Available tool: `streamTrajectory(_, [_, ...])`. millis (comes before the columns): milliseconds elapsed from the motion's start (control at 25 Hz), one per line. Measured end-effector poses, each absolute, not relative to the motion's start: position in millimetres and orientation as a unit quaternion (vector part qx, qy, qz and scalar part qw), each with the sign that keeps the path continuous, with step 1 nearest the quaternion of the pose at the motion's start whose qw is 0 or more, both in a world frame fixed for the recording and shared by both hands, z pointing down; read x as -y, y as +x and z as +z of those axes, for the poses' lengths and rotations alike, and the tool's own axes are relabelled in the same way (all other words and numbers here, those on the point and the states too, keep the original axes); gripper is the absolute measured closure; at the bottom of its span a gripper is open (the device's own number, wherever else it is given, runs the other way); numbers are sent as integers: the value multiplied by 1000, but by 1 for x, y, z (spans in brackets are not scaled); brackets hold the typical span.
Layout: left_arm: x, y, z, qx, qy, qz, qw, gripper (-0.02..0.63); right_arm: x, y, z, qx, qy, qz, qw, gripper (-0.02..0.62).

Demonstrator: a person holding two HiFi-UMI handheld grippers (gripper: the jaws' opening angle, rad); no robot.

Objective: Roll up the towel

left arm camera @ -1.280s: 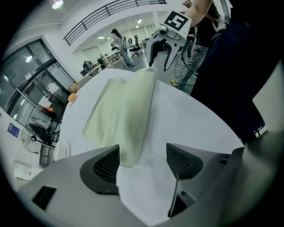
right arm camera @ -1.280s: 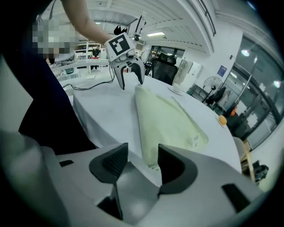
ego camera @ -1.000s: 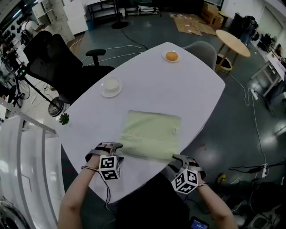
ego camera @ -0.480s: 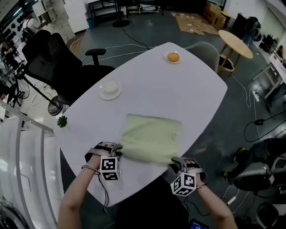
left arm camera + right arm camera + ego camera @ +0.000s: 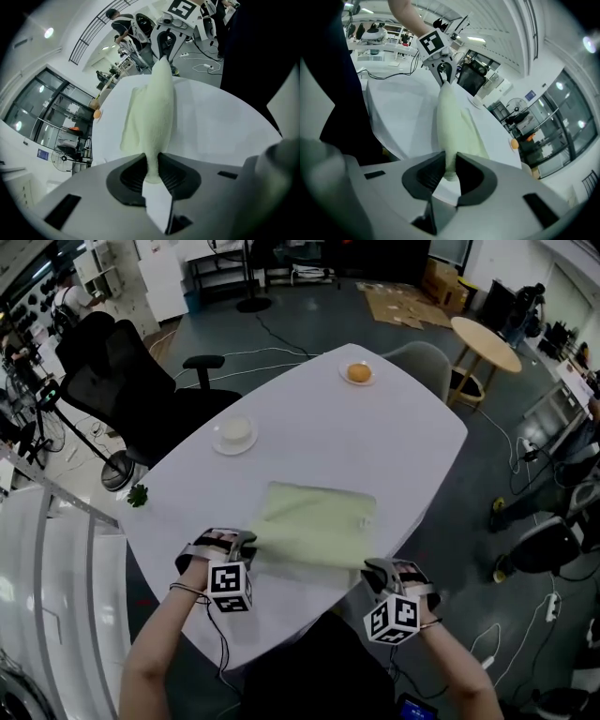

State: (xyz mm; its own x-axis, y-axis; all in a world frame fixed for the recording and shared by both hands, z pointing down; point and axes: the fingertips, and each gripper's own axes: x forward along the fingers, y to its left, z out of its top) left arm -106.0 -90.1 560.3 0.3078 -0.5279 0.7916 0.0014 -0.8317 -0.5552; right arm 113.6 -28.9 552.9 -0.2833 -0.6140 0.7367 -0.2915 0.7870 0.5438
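Towel (image 5: 314, 526) is pinched in left tool (image 5: 247, 544) and right tool (image 5: 368, 568), jaws just closed; far plate (image 5: 344, 379) holds orange fruit (image 5: 358, 373).

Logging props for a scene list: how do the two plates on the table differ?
The near plate holds something pale; the far plate something orange. The near plate sits closer to the towel, the far plate at the table's far end. Both are small, round, white.

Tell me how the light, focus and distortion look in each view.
Head view: even, soft light, the towel sharp, room lines bowed toward the edges. Left gripper view: fisheye with black corners, the white table nearly blown out, the towel soft up close. Right gripper view: same fisheye, a lamp flares at the rim, deep dark at left.
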Motion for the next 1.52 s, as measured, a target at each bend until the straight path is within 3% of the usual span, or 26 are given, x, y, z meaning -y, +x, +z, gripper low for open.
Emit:
streamTrajectory(680, [-33, -133, 597, -91, -785, -582, 192, 522, -83, 90, 586, 803, 228, -101, 542, 515])
streamTrajectory(1040, [5, -127, 581, -111, -807, -567, 119, 508, -41, 97, 571, 828, 244, -22, 504, 497])
streamTrajectory(1520, [72, -112, 599, -121, -801, -579, 96, 485, 37, 114, 589, 824, 246, 19, 509, 494])
